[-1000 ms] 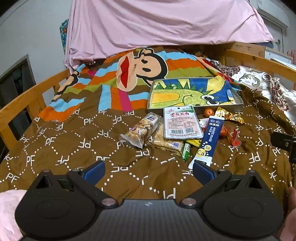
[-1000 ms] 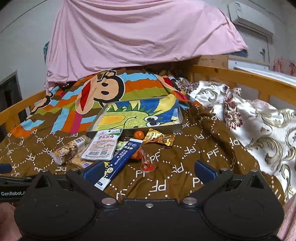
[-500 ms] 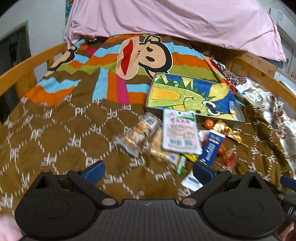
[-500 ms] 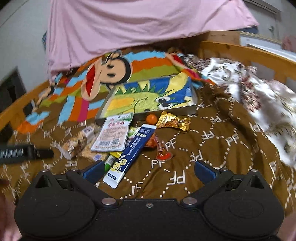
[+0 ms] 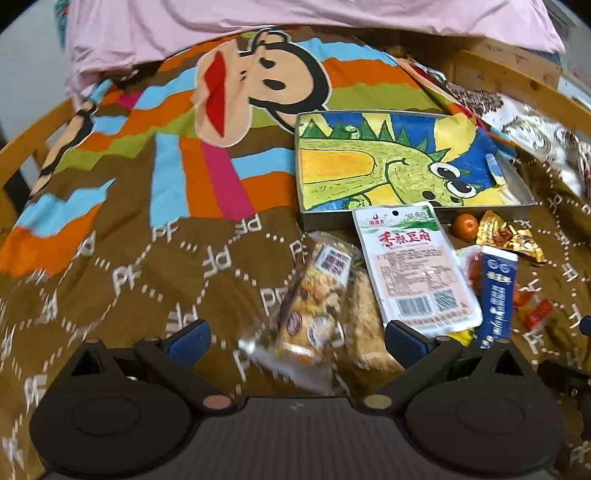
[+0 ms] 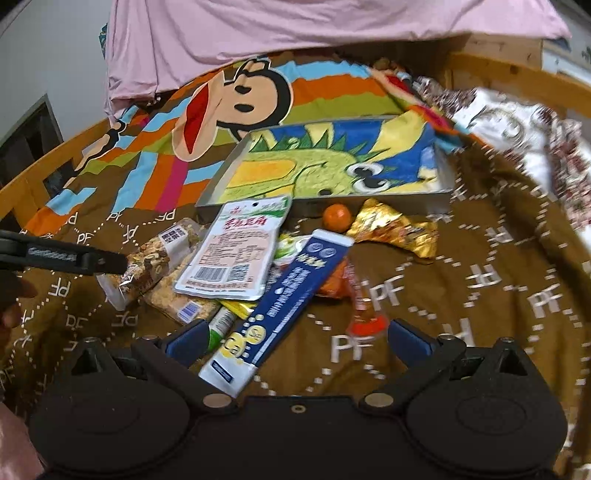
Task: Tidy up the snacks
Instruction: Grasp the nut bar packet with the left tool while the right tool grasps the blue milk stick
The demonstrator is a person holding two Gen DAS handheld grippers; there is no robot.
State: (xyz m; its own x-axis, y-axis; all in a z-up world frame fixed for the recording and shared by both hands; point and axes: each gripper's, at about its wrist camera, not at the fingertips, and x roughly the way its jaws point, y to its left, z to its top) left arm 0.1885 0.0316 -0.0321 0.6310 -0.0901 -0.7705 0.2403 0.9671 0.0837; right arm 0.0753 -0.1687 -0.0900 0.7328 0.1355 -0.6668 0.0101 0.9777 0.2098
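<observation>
A heap of snacks lies on the brown bedspread in front of a metal tray (image 5: 515, 173) (image 6: 218, 184) lined with a dinosaur picture. My left gripper (image 5: 295, 338) is open and low over a clear nut-bar pack (image 5: 317, 291) (image 6: 147, 266), nothing between its fingers. Beside that pack lie a pink-white pouch (image 5: 413, 269) (image 6: 236, 251) and a long blue stick pack (image 5: 495, 295) (image 6: 291, 291). My right gripper (image 6: 297, 338) is open, with the blue stick pack's lower end between its fingers. A small orange (image 6: 337, 218), a gold wrapper (image 6: 395, 229) and red wrappers (image 6: 364, 317) lie further right.
Wooden bed rails (image 5: 29, 144) (image 6: 517, 70) border the bed on both sides. A pink sheet (image 5: 258, 18) hangs at the back. A floral quilt (image 6: 535, 133) is bunched at the right. The left gripper's body (image 6: 62, 254) reaches in from the left in the right wrist view.
Both grippers have moved forward and down toward the snack heap. The left one now hovers over the nut-bar pack, the right one straddles the blue stick pack. Both stayed open.
</observation>
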